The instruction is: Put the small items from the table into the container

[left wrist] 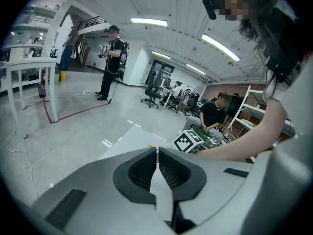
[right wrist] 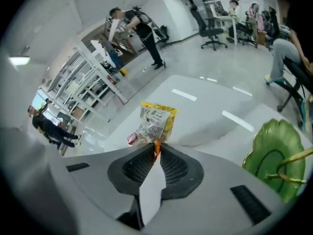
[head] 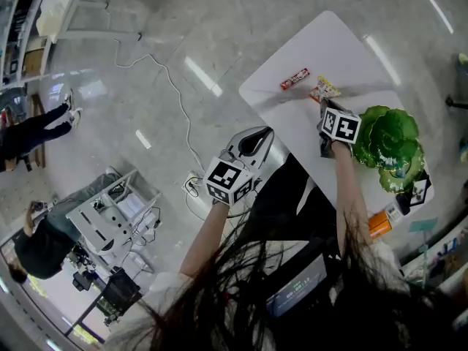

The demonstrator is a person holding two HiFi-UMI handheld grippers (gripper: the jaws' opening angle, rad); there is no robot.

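Right hand-held gripper (right wrist: 157,147) around packet (right wrist: 156,119) (lower edge)

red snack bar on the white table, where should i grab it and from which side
Take the red snack bar across its narrow width, about mid-length, coming down from above. It lies flat on the white table, long and thin, with bare surface along both long sides, so jaws can probably straddle it there.
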